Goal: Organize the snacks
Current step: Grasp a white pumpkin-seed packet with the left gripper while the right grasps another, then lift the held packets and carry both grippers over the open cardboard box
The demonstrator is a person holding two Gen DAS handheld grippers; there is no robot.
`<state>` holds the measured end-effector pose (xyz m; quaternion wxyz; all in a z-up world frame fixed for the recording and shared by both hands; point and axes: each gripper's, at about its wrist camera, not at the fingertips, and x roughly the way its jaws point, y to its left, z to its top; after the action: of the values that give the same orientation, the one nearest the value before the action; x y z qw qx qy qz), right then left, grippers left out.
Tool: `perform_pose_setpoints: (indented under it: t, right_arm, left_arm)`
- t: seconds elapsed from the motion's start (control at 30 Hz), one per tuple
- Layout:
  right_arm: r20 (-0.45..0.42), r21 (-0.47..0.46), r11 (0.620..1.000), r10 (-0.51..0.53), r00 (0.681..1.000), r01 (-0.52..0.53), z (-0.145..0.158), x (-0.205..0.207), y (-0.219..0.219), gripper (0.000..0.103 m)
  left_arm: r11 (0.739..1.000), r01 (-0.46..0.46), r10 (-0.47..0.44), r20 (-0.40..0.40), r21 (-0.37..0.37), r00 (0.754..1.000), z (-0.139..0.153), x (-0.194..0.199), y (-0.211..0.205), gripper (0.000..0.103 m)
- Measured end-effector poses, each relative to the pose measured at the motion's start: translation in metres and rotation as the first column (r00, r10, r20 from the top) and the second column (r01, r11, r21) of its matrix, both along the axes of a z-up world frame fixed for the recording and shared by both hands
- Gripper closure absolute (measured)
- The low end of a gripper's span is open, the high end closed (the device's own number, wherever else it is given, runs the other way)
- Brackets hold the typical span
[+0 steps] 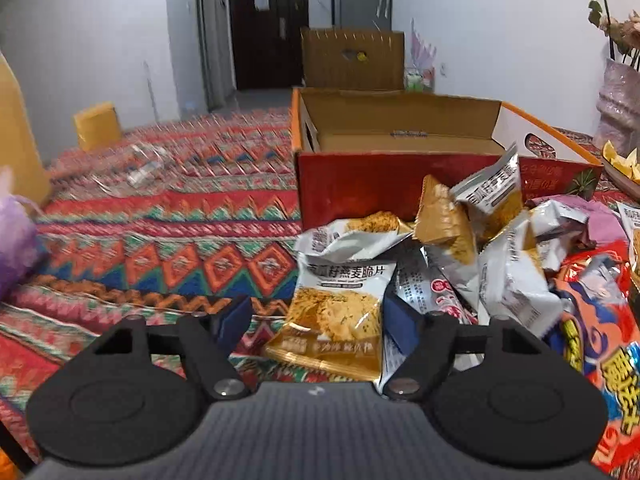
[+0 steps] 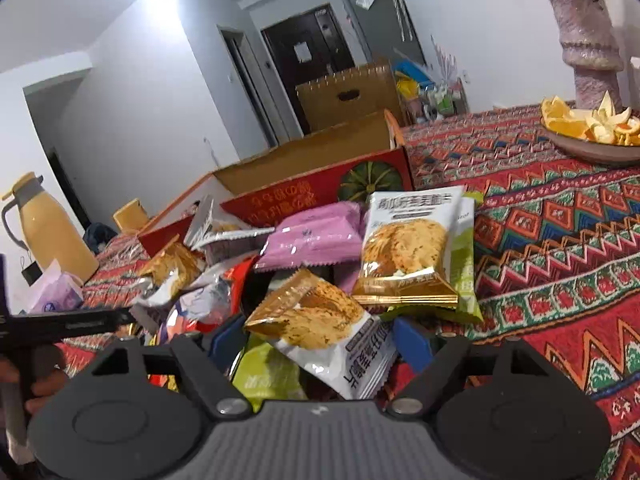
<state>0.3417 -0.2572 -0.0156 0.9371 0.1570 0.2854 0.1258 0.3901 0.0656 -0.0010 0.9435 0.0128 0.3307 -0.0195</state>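
A heap of snack packets lies on the patterned cloth in front of an open red cardboard box (image 1: 360,196), also in the right wrist view (image 2: 320,196). My left gripper (image 1: 320,320) is open, its fingers either side of a white and gold oat-crisp packet (image 1: 336,312) at the heap's left edge. My right gripper (image 2: 320,340) is open around another white and gold packet (image 2: 320,328) that lies on the heap. Behind it are a pink packet (image 2: 316,236), an upright oat-crisp packet (image 2: 408,248) and a green packet (image 2: 466,264). The box holds no packets that I can see.
A yellow thermos jug (image 2: 48,236) and a purple tissue pack (image 2: 56,292) stand at the left. A bowl of orange peel (image 2: 592,132) and a pink vase (image 2: 588,48) stand at the far right. A large red snack bag (image 1: 592,340) lies right of the heap.
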Motion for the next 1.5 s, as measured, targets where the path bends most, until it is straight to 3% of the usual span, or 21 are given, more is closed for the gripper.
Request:
perform_pose_setpoints:
  t: [0.17,0.2,0.23,0.33,0.37,0.5,0.57,0.73,0.83,0.97,1.13,1.27,1.5]
  right_arm:
    - [-0.016,0.002,1.000,0.012,1.000,-0.012,0.000,0.006,0.000,0.023]
    - [-0.015,-0.002,1.000,0.014,1.000,-0.014,0.000,0.008,0.001,0.023]
    - [-0.016,-0.009,1.000,0.014,1.000,-0.015,0.000,0.009,0.003,0.024]
    - [-0.011,-0.003,1.000,0.003,1.000,-0.003,0.001,0.011,0.002,0.031]
    - [-0.003,-0.006,1.000,-0.001,1.000,0.001,0.001,0.010,0.002,0.036]
    - [0.005,-0.041,0.999,-0.015,1.000,0.015,0.004,0.003,0.003,0.040]
    - [0.000,-0.041,0.999,-0.025,1.000,0.025,0.005,-0.002,0.000,0.048]
    - [0.016,-0.065,0.996,-0.055,0.998,0.056,0.008,-0.021,-0.003,0.051]
    - [0.045,-0.064,0.997,-0.043,0.998,0.046,0.014,-0.036,-0.004,0.081]
    - [0.073,-0.132,0.990,-0.039,0.997,0.048,0.020,-0.057,0.004,0.082]
    - [0.093,-0.123,0.991,-0.034,0.995,0.046,0.027,-0.083,0.000,0.083]
    - [0.146,-0.137,0.990,-0.018,0.989,0.038,0.041,-0.108,-0.003,0.094]
    - [0.179,-0.149,0.988,-0.022,0.984,0.049,0.050,-0.130,-0.014,0.099]
  left_arm:
    - [0.998,-0.018,0.019,0.013,-0.063,1.000,-0.007,0.008,0.010,0.033]
    - [0.997,-0.011,0.012,0.013,-0.074,1.000,-0.007,0.007,0.012,0.038]
    - [0.997,0.001,0.000,0.008,-0.083,1.000,-0.006,0.007,0.012,0.056]
    - [0.999,-0.013,0.013,0.007,-0.036,1.000,-0.004,0.002,0.009,0.062]
    - [1.000,-0.012,0.013,0.003,-0.025,1.000,-0.003,0.000,0.007,0.062]
    - [0.999,-0.017,0.017,-0.010,-0.043,1.000,0.004,-0.016,0.005,0.062]
    - [0.999,-0.029,0.029,0.002,-0.046,1.000,0.010,-0.030,0.004,0.062]
    - [0.996,-0.051,0.052,0.015,-0.071,0.999,0.021,-0.077,0.000,0.062]
    - [0.993,-0.051,0.053,0.020,-0.105,0.998,0.027,-0.102,0.000,0.062]
    - [0.995,-0.038,0.041,0.031,-0.094,0.999,0.032,-0.130,-0.007,0.062]
    - [0.996,-0.031,0.037,0.058,-0.088,0.998,0.042,-0.152,-0.011,0.062]
    - [0.996,-0.014,0.021,0.076,-0.090,0.997,0.048,-0.162,-0.020,0.062]
    - [0.996,0.026,-0.017,0.111,-0.081,0.994,0.057,-0.174,-0.040,0.062]
